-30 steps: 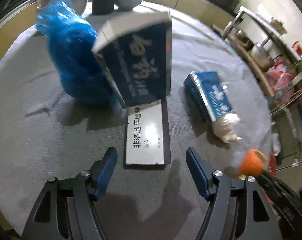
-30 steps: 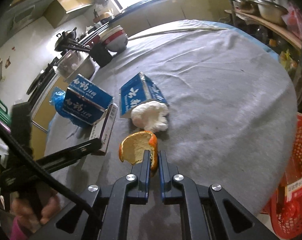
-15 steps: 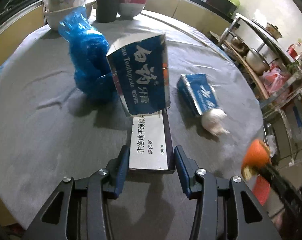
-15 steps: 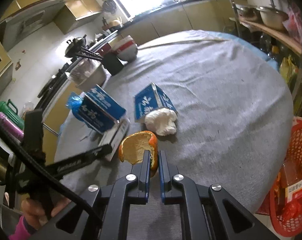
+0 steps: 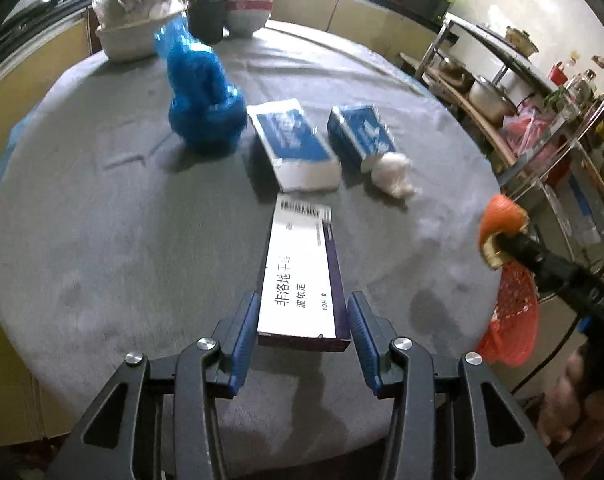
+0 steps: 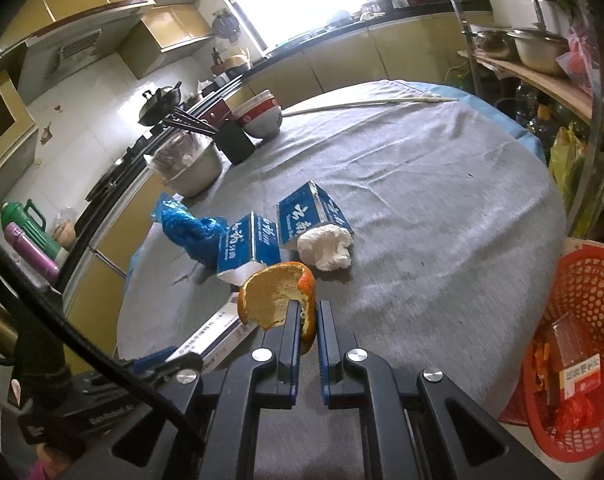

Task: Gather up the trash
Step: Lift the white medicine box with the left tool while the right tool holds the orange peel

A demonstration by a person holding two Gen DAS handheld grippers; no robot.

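My left gripper (image 5: 303, 312) is shut on a flat white and purple medicine box (image 5: 302, 276), which it holds above the grey table (image 5: 101, 220). The same medicine box (image 6: 211, 338) shows at the lower left of the right wrist view. My right gripper (image 6: 309, 312) is shut on a piece of orange peel (image 6: 275, 294), lifted off the cloth; the orange peel (image 5: 498, 226) also appears at the right of the left wrist view. On the table lie two blue toothpaste boxes (image 5: 291, 144) (image 5: 362, 132), a crumpled white tissue (image 5: 394, 172) and a blue plastic bag (image 5: 199, 92).
A red mesh basket (image 6: 574, 344) holding trash stands on the floor off the table's right edge. Bowls (image 6: 261, 118), a black chopstick holder (image 6: 233, 142) and a covered metal basin (image 6: 189, 164) sit at the far rim. A metal rack with pots (image 5: 498, 96) stands to the right.
The left gripper closed on the medicine box and drew it back and up. The toothpaste box that leaned on it dropped flat. The right gripper rose with the peel.
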